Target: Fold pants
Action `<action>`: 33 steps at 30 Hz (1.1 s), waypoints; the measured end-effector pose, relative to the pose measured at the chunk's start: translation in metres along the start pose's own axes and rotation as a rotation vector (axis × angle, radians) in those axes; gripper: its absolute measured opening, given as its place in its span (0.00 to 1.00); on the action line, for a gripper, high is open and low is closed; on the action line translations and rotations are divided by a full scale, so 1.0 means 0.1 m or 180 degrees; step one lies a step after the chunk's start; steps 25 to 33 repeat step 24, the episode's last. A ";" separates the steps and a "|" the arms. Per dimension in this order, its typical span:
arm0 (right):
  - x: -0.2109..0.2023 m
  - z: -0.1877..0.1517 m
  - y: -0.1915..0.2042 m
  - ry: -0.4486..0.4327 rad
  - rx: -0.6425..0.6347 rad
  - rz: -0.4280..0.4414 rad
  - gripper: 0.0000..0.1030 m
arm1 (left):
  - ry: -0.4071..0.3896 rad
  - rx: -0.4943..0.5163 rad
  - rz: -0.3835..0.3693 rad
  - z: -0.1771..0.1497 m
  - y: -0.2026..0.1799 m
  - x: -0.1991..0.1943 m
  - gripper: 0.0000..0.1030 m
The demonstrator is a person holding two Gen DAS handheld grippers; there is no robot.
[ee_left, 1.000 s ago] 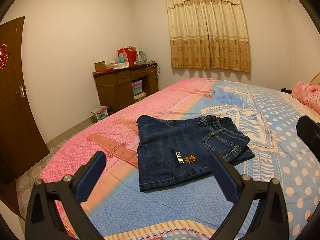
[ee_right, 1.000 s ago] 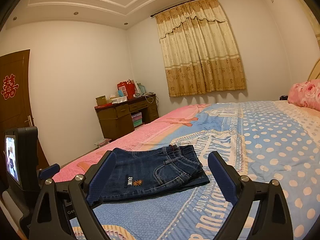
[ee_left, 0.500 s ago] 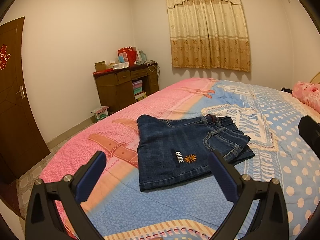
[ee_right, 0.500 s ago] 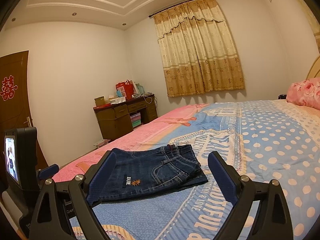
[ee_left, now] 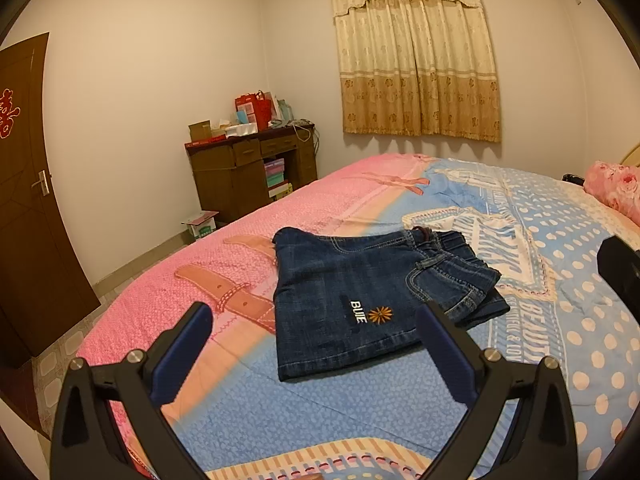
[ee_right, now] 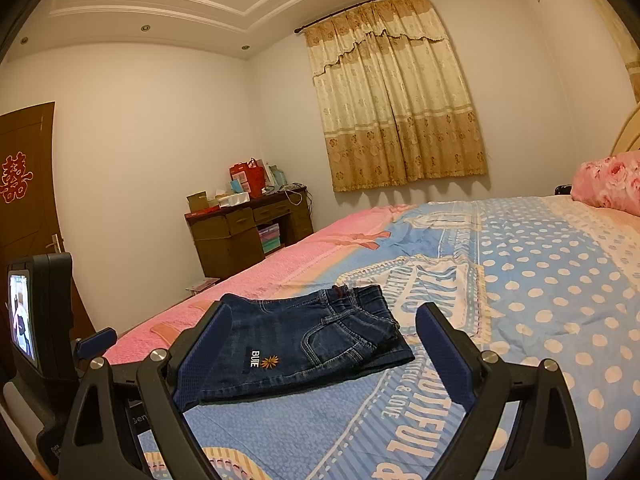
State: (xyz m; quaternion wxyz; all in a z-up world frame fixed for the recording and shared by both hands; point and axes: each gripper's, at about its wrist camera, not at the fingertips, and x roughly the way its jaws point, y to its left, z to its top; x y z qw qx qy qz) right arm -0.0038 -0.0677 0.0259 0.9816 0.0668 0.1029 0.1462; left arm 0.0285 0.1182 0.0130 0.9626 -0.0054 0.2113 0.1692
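The folded pants [ee_left: 360, 300] lie flat on the bed [ee_left: 320, 412], just beyond both claws. The left claw [ee_left: 312, 344] and right claw [ee_right: 324, 344] hover apart, holding nothing.

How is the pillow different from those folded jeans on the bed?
The pillow is pink and flowery; the jeans are dark blue denim with a small flower patch. The pillow is plump and sits at the bed's head end; the jeans lie flat, folded, nearer the cameras. Both rest on the bed, touched by neither gripper.
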 end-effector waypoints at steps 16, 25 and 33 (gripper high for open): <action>-0.01 -0.03 0.01 -0.0017 -0.0008 -0.0026 0.91 | 0.0028 -0.0057 0.0033 0.01 0.02 0.03 1.00; 0.00 -0.03 0.00 -0.0006 -0.0006 -0.0028 0.91 | 0.0040 -0.0018 0.0045 -0.01 -0.02 0.05 1.00; 0.00 -0.03 0.00 -0.0006 -0.0006 -0.0028 0.91 | 0.0040 -0.0018 0.0045 -0.01 -0.02 0.05 1.00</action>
